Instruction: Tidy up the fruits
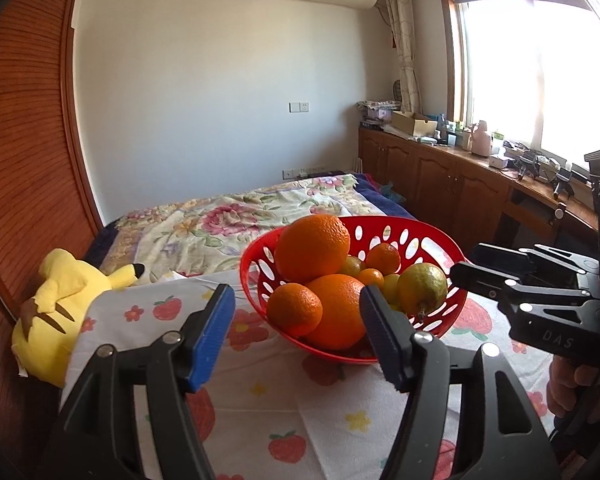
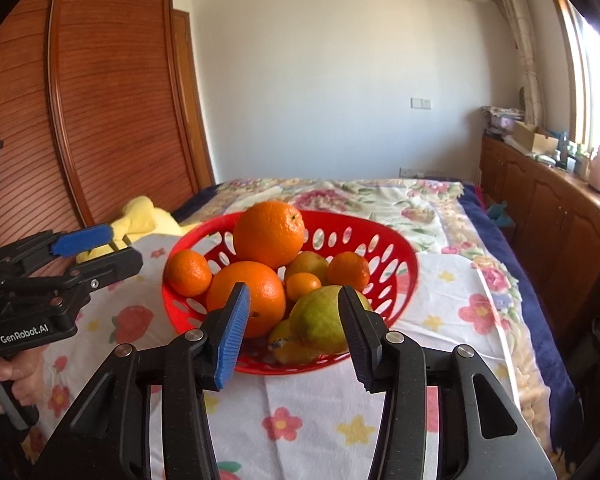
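1. Far left: yellow plush toy (image 1: pixel 56 312) lies at the edge of the strawberry-print cloth (image 1: pixel 236 404), against the wooden wardrobe (image 1: pixel 24 152).
2. Left gripper (image 1: pixel 296 336): fingers spread wide, nothing between the blue pads (image 1: pixel 212 336). It sits low over the cloth, just short of the basket, aimed at its near-left side.
3. Red perforated basket (image 1: pixel 416 236) stands on the cloth, centre of both views. All fruit is inside it.
4. Basket contents, left to right as the right wrist view shows them: small mandarin (image 2: pixel 189 272) at the left rim, big orange (image 2: pixel 247 298) in front, largest orange (image 2: pixel 269 234) stacked on top, small mandarin (image 2: pixel 303 285) in the middle, green-yellow lemon (image 2: pixel 319 320) at front right, another mandarin (image 2: pixel 348 271) behind it. More yellowish fruit underneath, mostly hidden.
5. Right gripper (image 2: pixel 292 336): also released, holding nothing. Its fingers frame the lemon and the front orange in that view, but sit short of the basket rim; no contact visible.
6. In the left wrist view the right gripper comes in from the right, tips near the basket's right rim.
7. Far right: floral bedspread (image 2: pixel 380 200) behind the basket, then wooden cabinets (image 1: pixel 440 184) under the window (image 1: pixel 536 60).
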### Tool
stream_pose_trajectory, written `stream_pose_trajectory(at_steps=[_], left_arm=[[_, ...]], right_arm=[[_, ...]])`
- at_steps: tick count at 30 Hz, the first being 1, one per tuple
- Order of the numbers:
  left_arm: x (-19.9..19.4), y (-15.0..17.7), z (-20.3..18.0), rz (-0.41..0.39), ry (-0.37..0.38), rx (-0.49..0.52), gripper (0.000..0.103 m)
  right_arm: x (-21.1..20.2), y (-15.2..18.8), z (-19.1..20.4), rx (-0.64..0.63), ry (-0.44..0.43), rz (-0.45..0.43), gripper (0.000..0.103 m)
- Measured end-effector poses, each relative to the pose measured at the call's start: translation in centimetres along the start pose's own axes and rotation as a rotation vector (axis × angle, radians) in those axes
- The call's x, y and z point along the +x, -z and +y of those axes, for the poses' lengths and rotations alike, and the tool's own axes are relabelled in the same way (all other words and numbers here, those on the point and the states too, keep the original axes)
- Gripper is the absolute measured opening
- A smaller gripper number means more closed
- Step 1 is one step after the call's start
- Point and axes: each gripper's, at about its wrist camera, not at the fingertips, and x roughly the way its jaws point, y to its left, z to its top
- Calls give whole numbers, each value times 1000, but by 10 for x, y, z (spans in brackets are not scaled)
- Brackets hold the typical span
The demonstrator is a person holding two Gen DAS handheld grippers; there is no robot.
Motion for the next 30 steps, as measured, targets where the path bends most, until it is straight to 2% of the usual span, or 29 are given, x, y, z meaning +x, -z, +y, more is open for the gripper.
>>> stream_pose_trajectory(at_steps=[2, 7, 15, 19, 23, 30], left_arm=[[-10, 0, -1, -22, -9, 5, 73], [-30, 2, -3, -46, -29, 3, 74], [-61, 5, -4, -91, -65, -8, 91], [-74, 7, -3, -102, -107, -20, 92], [-85, 9, 0, -114, -102, -44, 92], [-94, 20, 4, -108, -119, -60, 92]], right_arm=[[-9, 0, 2, 3, 11, -21, 51], [-30, 1, 8, 13, 52, -69, 59], [-59, 3, 15, 18, 99, -126, 71], [-74, 5, 18, 12, 130, -157, 78], [-85, 6, 22, 16, 150, -181, 86], [-91, 11, 27, 12, 173, -190, 89]])
